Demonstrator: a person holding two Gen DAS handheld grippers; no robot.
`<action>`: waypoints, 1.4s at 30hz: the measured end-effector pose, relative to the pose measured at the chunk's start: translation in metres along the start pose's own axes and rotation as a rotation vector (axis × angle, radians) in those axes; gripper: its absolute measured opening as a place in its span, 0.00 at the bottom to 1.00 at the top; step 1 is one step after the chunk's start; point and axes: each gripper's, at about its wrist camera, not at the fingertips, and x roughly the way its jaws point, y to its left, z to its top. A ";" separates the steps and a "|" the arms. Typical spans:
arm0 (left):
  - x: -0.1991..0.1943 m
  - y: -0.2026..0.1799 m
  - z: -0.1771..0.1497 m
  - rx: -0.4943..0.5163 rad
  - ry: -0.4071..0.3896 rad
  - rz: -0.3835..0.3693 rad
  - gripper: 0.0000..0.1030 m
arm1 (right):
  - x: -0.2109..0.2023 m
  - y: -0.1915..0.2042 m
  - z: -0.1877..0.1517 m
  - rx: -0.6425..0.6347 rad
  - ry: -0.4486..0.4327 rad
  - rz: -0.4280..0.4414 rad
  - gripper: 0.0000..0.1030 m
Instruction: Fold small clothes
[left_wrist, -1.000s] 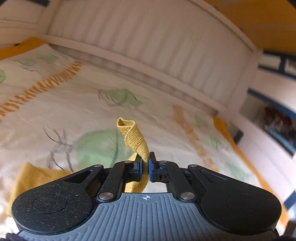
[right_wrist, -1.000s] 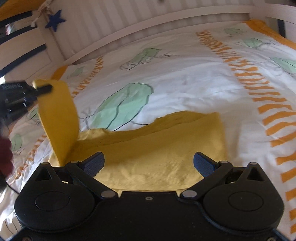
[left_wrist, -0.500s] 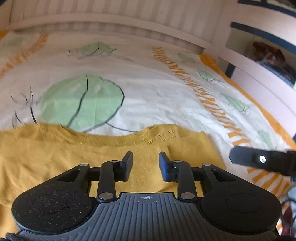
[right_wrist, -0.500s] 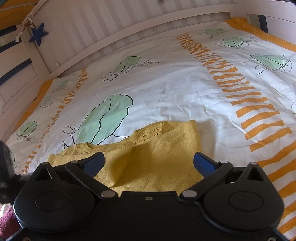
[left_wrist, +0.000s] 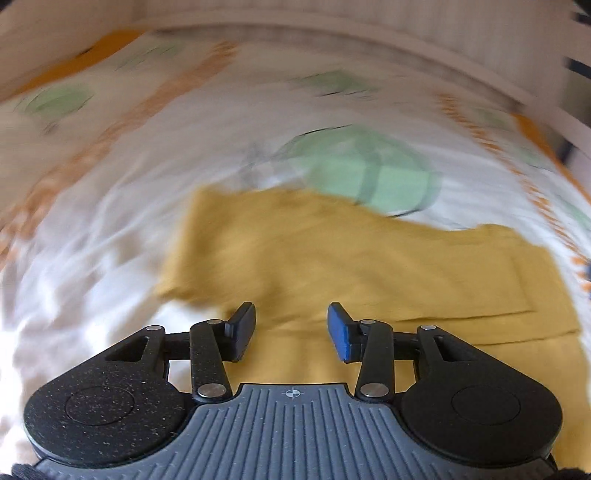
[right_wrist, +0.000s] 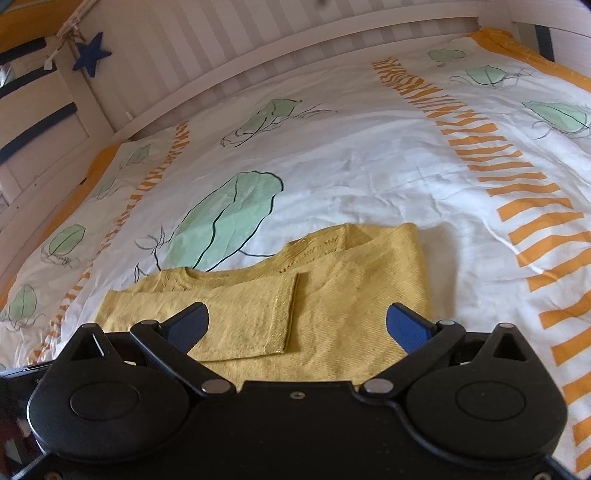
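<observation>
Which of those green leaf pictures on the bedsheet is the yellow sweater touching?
The biggest leaf print, at centre-left: the yellow sweater neckline overlaps its lower tip. The smaller leaves lie apart, nearer the sheet's edges.

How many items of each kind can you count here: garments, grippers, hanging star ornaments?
Mustard-yellow knitted sweater: 1
Black two-finger grippers, left gripper and right gripper: 2
Dark blue star-shaped ornament: 1
Total: 4
</observation>
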 end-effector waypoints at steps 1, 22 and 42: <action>0.001 0.011 -0.002 -0.021 0.007 0.018 0.40 | 0.002 0.001 -0.001 -0.008 0.002 0.003 1.00; 0.009 0.038 -0.010 -0.143 -0.044 -0.005 0.40 | 0.024 0.021 -0.022 -0.146 0.046 0.045 1.00; 0.032 0.027 -0.012 -0.077 0.011 0.051 0.49 | 0.032 0.023 -0.030 -0.154 0.051 0.096 1.00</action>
